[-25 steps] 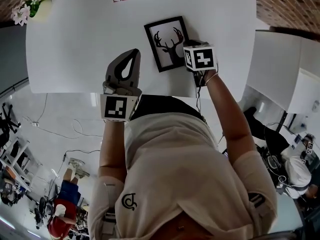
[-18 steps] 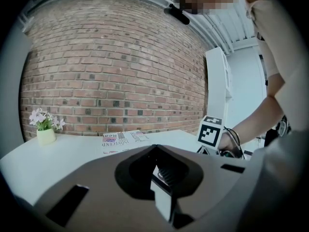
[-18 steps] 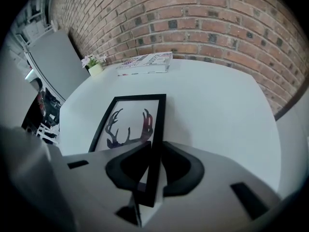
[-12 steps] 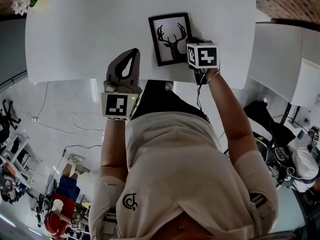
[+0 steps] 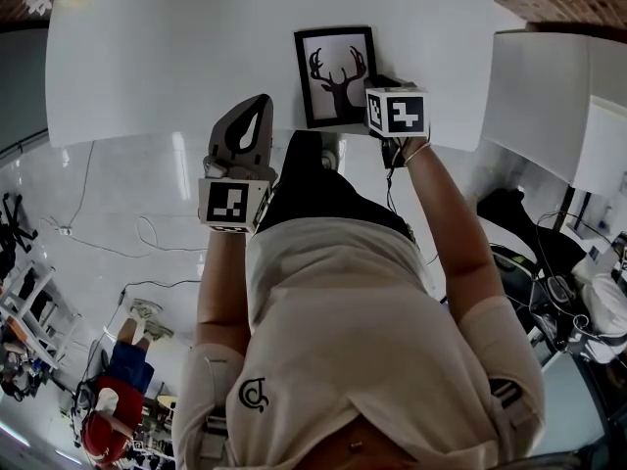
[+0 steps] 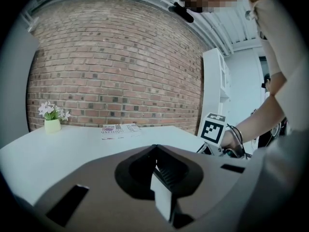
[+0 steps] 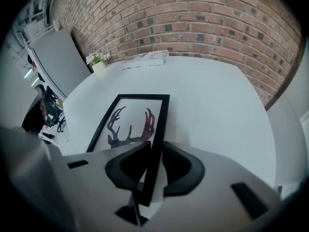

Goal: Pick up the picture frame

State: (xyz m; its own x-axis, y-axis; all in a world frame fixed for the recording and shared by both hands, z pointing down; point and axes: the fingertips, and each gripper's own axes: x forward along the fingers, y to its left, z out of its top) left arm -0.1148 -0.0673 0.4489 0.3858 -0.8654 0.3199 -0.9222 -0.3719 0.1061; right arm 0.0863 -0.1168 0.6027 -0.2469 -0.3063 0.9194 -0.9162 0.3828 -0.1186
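Note:
A black picture frame (image 5: 336,74) with a deer-antler print lies flat on the white table (image 5: 147,57), its near end close to the table's front edge. My right gripper (image 5: 374,86) points steeply down at the frame's right rail. In the right gripper view that rail (image 7: 155,144) runs between the jaws of the right gripper (image 7: 153,164), which hold it while they are opening slightly. My left gripper (image 5: 258,106) hovers over the front edge, left of the frame. Seen in its own view, the left gripper (image 6: 156,151) is shut with nothing in it.
A small pot of flowers (image 7: 99,64) and a folded newspaper (image 7: 145,58) sit at the table's far side by the brick wall. A grey chair back (image 7: 60,62) stands at the left, and white furniture (image 5: 549,96) at the right. Cables lie on the floor (image 5: 127,233) below.
The frame has slid toward the table's front edge together with my right gripper. My left gripper has drawn back too and now hangs over that edge.

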